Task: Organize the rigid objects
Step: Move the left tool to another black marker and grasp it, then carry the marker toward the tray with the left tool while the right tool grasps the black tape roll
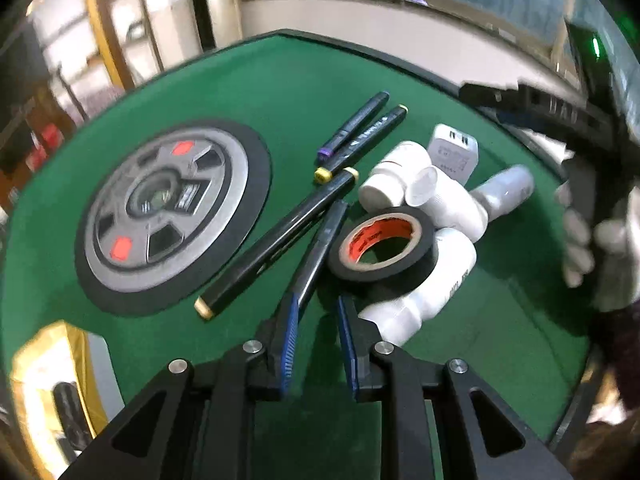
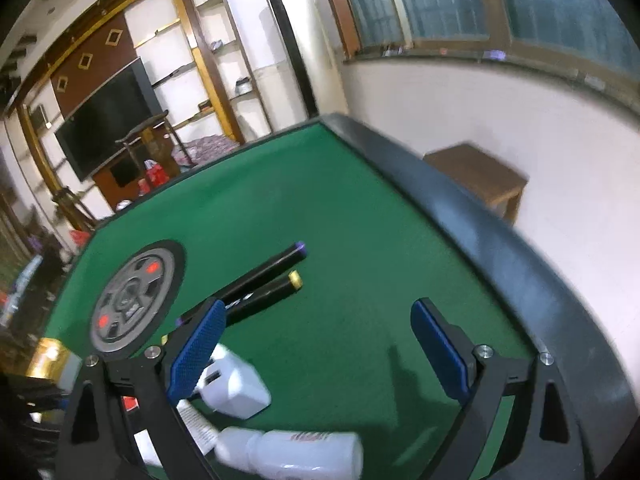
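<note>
My left gripper [image 1: 318, 300] has its jaws drawn narrow, shut on the near end of a black marker [image 1: 320, 240] that lies slanted on the green table [image 1: 280, 92]. A longer black marker with cream caps [image 1: 276, 240] lies to its left, and two more markers [image 1: 360, 132] lie farther off. A black tape roll [image 1: 380, 248] rests on white bottles [image 1: 432, 276] just beyond the right fingertip. My right gripper [image 2: 316, 320] stands open over bare felt, nothing between its pads. A white charger [image 2: 236, 388] and a white bottle [image 2: 292, 456] lie below it.
A grey round panel [image 1: 168, 208] with red squares is set in the table's middle. A white-gloved hand [image 1: 580, 240] is at the right of the left wrist view. The table's dark raised rim [image 2: 500, 240] runs along the right. A wooden stool [image 2: 480, 176] stands beyond it.
</note>
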### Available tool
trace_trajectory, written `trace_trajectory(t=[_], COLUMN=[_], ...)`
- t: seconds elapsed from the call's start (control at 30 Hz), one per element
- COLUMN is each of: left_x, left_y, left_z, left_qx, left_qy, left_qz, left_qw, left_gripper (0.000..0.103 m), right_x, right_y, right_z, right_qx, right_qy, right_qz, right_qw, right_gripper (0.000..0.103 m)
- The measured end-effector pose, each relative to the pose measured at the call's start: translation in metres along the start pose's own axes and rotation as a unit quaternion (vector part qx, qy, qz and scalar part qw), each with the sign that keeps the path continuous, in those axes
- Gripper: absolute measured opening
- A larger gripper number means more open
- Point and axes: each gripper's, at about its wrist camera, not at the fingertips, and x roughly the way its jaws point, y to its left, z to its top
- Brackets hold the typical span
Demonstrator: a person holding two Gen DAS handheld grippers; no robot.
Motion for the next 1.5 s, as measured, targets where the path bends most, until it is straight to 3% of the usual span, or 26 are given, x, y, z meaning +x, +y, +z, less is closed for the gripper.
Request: trace_trajectory(t=[0.03, 0.1, 0.2, 0.27, 0.33, 0.37, 0.4, 0.5, 0.53, 0.57, 0.63, 0.67, 0.83, 1.03, 1.17, 1.23, 1.27, 1.33, 1.37, 1.4, 1.5], left_x=[0.001, 0.010, 0.000, -0.020, -0.038, -0.040, -0.037, -0.018, -0.012, -0.009, 0.006, 0.016, 0.016, -0.007, -0.009, -0.006, -0.003, 0.005, 0.006, 0.005, -0.006], left_y=[-0.008, -0.013, -0.016, -0.007, 0.002, 0.005, 0.005, 0.001, -0.003, -0.003, 0.001, 0.004, 0.014, 0.006, -0.011, -0.015, -0.016, -0.018, -0.019, -0.021, -0.021], left_z=[0.000, -0.005, -0.016, -0.016, -0.014, -0.012, -0.010, -0.010, -0.008, -0.004, 0.002, 0.002, -0.015, -0.053, -0.058, -0.052, -0.048, -0.039, -0.037, -0.037, -0.047], left_qx=[0.006, -0.018, -0.035, -0.060, -0.069, -0.065, -0.056, 0.000, 0.014, 0.026, 0.024, 0.016, -0.008, -0.069, -0.079, -0.084, -0.087, -0.089, -0.087, -0.088, -0.111], left_qy=[0.001, 0.047, 0.037, -0.002, -0.042, -0.046, -0.045, -0.017, -0.026, -0.033, -0.010, 0.008, 0.011, 0.025, 0.027, 0.023, 0.020, 0.009, 0.005, 0.004, -0.004], left_qz=[0.017, -0.014, 0.022, 0.039, 0.056, 0.061, 0.065, 0.070, 0.078, 0.085, 0.088, 0.070, 0.043, -0.005, 0.012, 0.023, 0.030, 0.036, 0.041, 0.040, 0.016], left_qw=[0.9998, 0.9986, 0.9984, 0.9975, 0.9951, 0.9949, 0.9953, 0.9974, 0.9965, 0.9955, 0.9958, 0.9974, 0.9990, 0.9973, 0.9965, 0.9960, 0.9956, 0.9954, 0.9953, 0.9953, 0.9937], left_gripper=[0.018, 0.003, 0.003, 0.004, 0.029, 0.071, 0.092, 0.093, 0.093, 0.093, 0.079, 0.044, 0.020, 0.014, 0.015, 0.020, 0.027, 0.028, 0.026, 0.014, 0.014], right_x=[0.001, 0.002, 0.004, 0.005, 0.004, 0.002, 0.001, -0.006, -0.008, -0.010, -0.012, -0.011, -0.010, -0.008, -0.006, -0.005, -0.005, -0.005, -0.005, -0.005, -0.005], right_y=[-0.003, -0.009, -0.015, -0.018, -0.018, -0.018, -0.017, -0.017, -0.017, -0.018, -0.018, -0.019, -0.021, -0.023, -0.022, -0.020, -0.021, -0.020, -0.021, -0.020, -0.017], right_z=[-0.001, -0.001, -0.003, -0.004, -0.004, -0.004, -0.004, -0.004, -0.003, -0.003, -0.002, -0.001, 0.000, 0.001, 0.001, 0.000, 0.000, 0.001, 0.001, 0.001, 0.001], right_qx=[0.008, 0.025, 0.045, 0.055, 0.058, 0.057, 0.057, 0.053, 0.053, 0.052, 0.050, 0.049, 0.049, 0.048, 0.045, 0.042, 0.041, 0.042, 0.042, 0.041, 0.030], right_qy=[0.006, 0.014, 0.024, 0.031, 0.030, 0.027, 0.024, 0.008, 0.002, -0.004, -0.012, -0.013, -0.017, -0.015, -0.016, -0.015, -0.015, -0.018, -0.020, -0.023, -0.031], right_qz=[0.007, 0.017, 0.024, 0.029, 0.031, 0.030, 0.029, 0.016, 0.010, 0.004, -0.008, -0.012, -0.032, -0.032, -0.026, -0.026, -0.028, -0.031, -0.036, -0.040, -0.065], right_qw=[1.000, 0.999, 0.998, 0.998, 0.997, 0.998, 0.998, 0.998, 0.999, 0.999, 0.999, 0.999, 0.998, 0.998, 0.999, 0.999, 0.999, 0.998, 0.998, 0.998, 0.997], right_gripper=[0.093, 0.093, 0.093, 0.093, 0.093, 0.093, 0.093, 0.093, 0.093, 0.093, 0.093, 0.093, 0.093, 0.093, 0.093, 0.093, 0.093, 0.093, 0.093, 0.093, 0.093])
